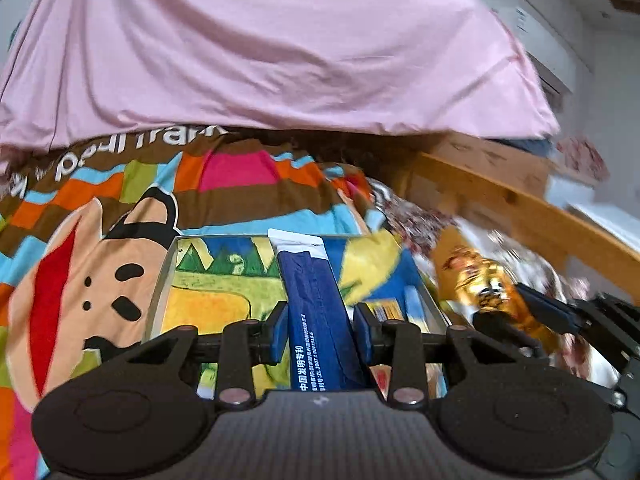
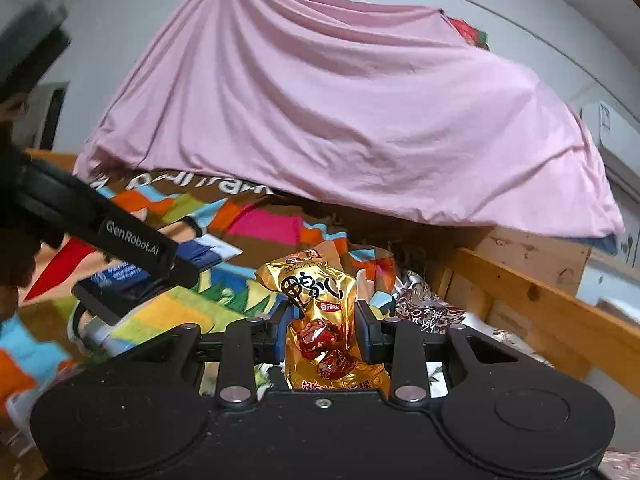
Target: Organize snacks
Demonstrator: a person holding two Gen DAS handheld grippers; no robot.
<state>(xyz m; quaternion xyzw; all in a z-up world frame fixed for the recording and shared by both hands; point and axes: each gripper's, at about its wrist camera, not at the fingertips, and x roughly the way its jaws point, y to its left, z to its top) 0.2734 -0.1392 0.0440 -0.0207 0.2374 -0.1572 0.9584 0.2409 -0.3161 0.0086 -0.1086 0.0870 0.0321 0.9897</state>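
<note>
Left tongs point(image 1: 321, 326), marked "GenRobot.AI" on the body, grip a dark blue packet point(image 1: 320, 312) with white Chinese print. It hangs over an open box point(image 1: 162, 276) lined with a bright cartoon landscape, lying on the bed's patterned cover point(image 1: 80, 240). Right tongs point(image 2: 322, 330) clamp a gold snack bag point(image 2: 316, 300) bearing black characters, held above the bed near its wooden side rail point(image 2: 540, 300).

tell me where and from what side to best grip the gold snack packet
Grip the gold snack packet across its narrower middle, coming in from its bottom end along its length, as the right gripper does now: its pads pinch the two side edges. The crinkled top flares wider and looks too floppy, so the waist should give the firmer hold.
</note>
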